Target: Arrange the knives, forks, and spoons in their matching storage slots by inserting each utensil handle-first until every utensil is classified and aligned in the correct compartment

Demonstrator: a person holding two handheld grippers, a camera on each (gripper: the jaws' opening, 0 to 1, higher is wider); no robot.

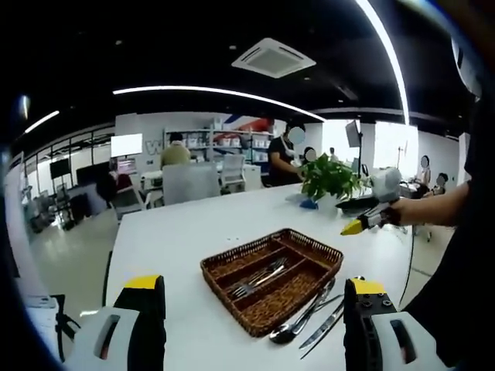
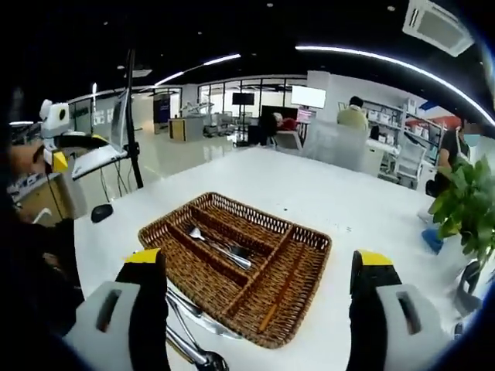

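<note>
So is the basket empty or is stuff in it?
Not empty. The wicker basket has forks in its middle slot; the other slots look bare.

A brown wicker cutlery tray (image 1: 317,259) (image 2: 305,263) with long parallel compartments is seen flat on the white bench (image 1: 193,232) (image 2: 309,193), set at an angle to the bench edges. Forks (image 1: 259,278) (image 2: 220,247) are laid in the middle compartment; the other compartments appear empty. A spoon (image 1: 290,328) (image 2: 197,352) and knives (image 1: 325,325) lie loose on the bench just beside the tray's long side, near the bench edge.
</note>
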